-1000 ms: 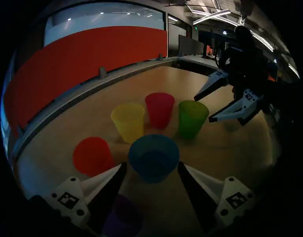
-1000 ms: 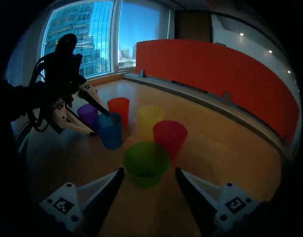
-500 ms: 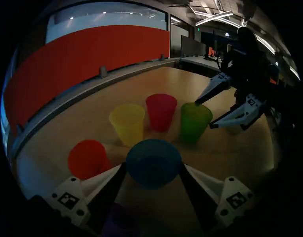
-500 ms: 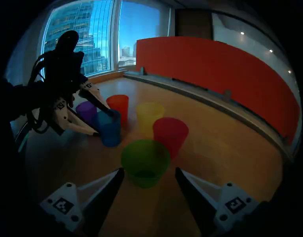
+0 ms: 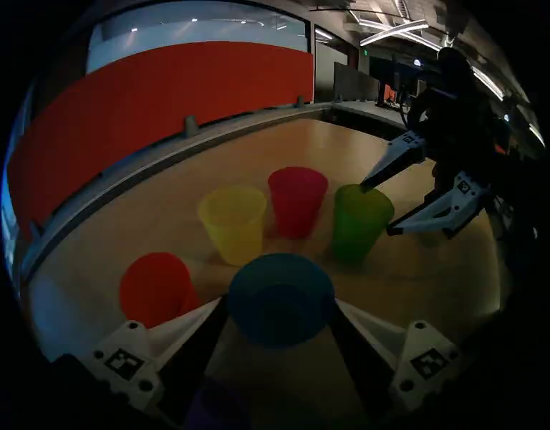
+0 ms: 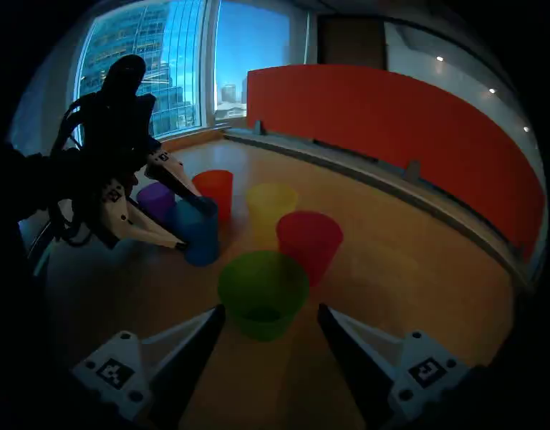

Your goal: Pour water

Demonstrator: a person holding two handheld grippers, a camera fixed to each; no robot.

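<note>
Wooden tabletop [image 5: 418, 272], red partition [image 5: 167, 93] along one long edge. My L gripper [image 5: 276, 304] is spread, fingers flanking the blue cup [image 5: 281, 283], which sits deep between them; can't tell if the pads touch it. R gripper [image 6: 270, 309] is spread too, with the green cup [image 6: 263, 287] just ahead of its tips, not gripped. Both cups are upright in the cluster mid-tabletop, w/ red cup [image 5: 297, 201], yellow cup [image 5: 233, 222] and orange cup [image 5: 155, 287] beside them. Purple cup [image 6: 157, 201] is just behind the blue one.
</note>
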